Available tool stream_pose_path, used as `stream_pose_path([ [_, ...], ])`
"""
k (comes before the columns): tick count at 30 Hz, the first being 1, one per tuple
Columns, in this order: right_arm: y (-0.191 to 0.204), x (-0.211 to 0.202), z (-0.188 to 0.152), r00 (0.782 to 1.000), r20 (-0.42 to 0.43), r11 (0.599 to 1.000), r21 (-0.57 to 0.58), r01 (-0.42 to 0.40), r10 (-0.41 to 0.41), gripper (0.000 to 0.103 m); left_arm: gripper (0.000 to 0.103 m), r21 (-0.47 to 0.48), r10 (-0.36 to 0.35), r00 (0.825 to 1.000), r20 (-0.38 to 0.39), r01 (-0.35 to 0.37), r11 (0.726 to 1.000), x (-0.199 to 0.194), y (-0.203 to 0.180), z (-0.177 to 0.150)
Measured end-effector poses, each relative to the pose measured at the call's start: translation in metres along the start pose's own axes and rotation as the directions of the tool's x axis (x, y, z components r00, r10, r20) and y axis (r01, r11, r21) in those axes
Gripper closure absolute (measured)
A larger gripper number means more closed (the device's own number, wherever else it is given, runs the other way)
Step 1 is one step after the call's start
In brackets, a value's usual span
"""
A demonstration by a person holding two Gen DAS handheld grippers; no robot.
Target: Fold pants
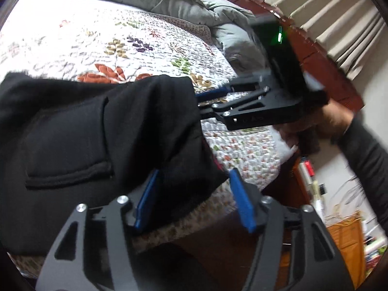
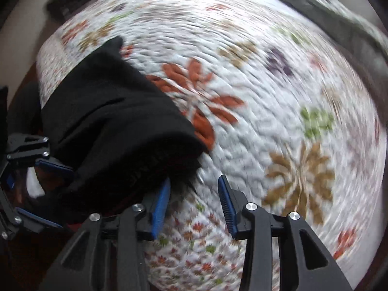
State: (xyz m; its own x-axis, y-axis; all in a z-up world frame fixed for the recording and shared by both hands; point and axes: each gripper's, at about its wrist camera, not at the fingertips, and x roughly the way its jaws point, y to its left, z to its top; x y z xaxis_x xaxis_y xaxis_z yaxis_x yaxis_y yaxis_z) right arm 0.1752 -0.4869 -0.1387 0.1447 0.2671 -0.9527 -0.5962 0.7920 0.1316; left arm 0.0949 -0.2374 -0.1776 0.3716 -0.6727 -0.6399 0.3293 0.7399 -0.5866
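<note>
With both my left gripper [image 1: 194, 198] and right gripper [image 2: 194, 203] standing open and empty, I should smooth the folded black pants [image 1: 97, 133] at lower left.

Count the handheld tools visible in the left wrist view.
2. The left tool sits at the bottom, open around a corner of the black pants. The right tool comes in from the right, its tips at the pants' edge.

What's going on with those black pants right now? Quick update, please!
Left gripper open, a corner of the black pants between its fingers. Right gripper open beside the pants' edge. Pants bunched on the floral quilt. Nothing in the way.
</note>
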Motion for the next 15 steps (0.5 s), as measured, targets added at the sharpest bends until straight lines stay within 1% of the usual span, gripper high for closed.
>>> stream_pose_path([
  [1,-0.016,-0.004,-0.014,0.998,0.031,0.989,0.132,-0.067,0.063,0.06,0.041,-0.011,-0.019,1.0,0.0,0.019,1.0,-0.005,0.003,-0.001],
  [2,-0.025,-0.007,-0.023,0.99,0.071,0.965,0.224,-0.137,0.124,0.053,0.036,-0.016,-0.032,0.999,0.003,0.032,0.999,-0.01,0.005,-0.002],
  [3,-0.035,-0.01,-0.034,0.97,0.135,0.916,0.325,-0.235,0.201,0.047,0.035,-0.027,-0.047,0.999,0.005,0.047,0.999,-0.016,0.008,-0.002],
  [4,-0.042,-0.009,-0.049,0.926,0.232,0.824,0.429,-0.371,0.297,0.03,0.033,-0.046,-0.072,0.997,0.005,0.073,0.996,-0.023,0.012,-0.001],
  [5,-0.045,-0.005,-0.059,0.883,0.303,0.741,0.482,-0.466,0.358,0.019,0.031,-0.062,-0.1,0.995,0.007,0.1,0.993,-0.03,0.018,0.001],
  [6,-0.043,0.001,-0.068,0.836,0.369,0.663,0.511,-0.548,0.406,0.018,0.029,-0.074,-0.119,0.993,0.018,0.12,0.99,-0.039,0.024,0.004],
  [7,-0.04,0.009,-0.076,0.782,0.438,0.58,0.525,-0.622,0.443,0.018,0.024,-0.079,-0.134,0.99,0.039,0.137,0.987,-0.05,0.032,0.009],
  [8,-0.036,0.016,-0.079,0.754,0.473,0.535,0.531,-0.657,0.456,0.018,0.019,-0.071,-0.134,0.989,0.063,0.138,0.988,-0.061,0.041,0.015],
  [9,-0.031,0.023,-0.081,0.737,0.493,0.503,0.539,-0.676,0.462,0.018,0.018,-0.061,-0.107,0.99,0.089,0.113,0.992,-0.074,0.053,0.024],
  [10,-0.023,0.03,-0.08,0.73,0.501,0.487,0.544,-0.683,0.464,0.018,0.017,-0.057,-0.08,0.991,0.105,0.086,0.995,-0.083,0.065,0.032],
  [11,-0.017,0.033,-0.078,0.737,0.495,0.495,0.547,-0.675,0.459,0.018,0.017,-0.058,-0.048,0.992,0.12,0.056,0.997,-0.092,0.079,0.04],
  [12,-0.012,0.035,-0.077,0.751,0.487,0.512,0.549,-0.66,0.446,0.018,0.017,-0.065,-0.019,0.992,0.127,0.028,0.998,-0.099,0.09,0.046],
  [13,-0.007,0.036,-0.075,0.76,0.481,0.524,0.55,-0.65,0.438,0.018,0.017,-0.073,0.018,0.992,0.125,-0.009,0.997,-0.104,0.105,0.055],
  [14,-0.004,0.036,-0.076,0.762,0.484,0.525,0.552,-0.648,0.431,0.018,0.017,-0.077,0.035,0.992,0.117,-0.026,0.997,-0.106,0.115,0.062],
  [15,-0.002,0.033,-0.075,0.761,0.49,0.526,0.55,-0.648,0.426,0.018,0.017,-0.084,0.032,0.994,0.108,-0.023,0.996,-0.108,0.127,0.068],
])
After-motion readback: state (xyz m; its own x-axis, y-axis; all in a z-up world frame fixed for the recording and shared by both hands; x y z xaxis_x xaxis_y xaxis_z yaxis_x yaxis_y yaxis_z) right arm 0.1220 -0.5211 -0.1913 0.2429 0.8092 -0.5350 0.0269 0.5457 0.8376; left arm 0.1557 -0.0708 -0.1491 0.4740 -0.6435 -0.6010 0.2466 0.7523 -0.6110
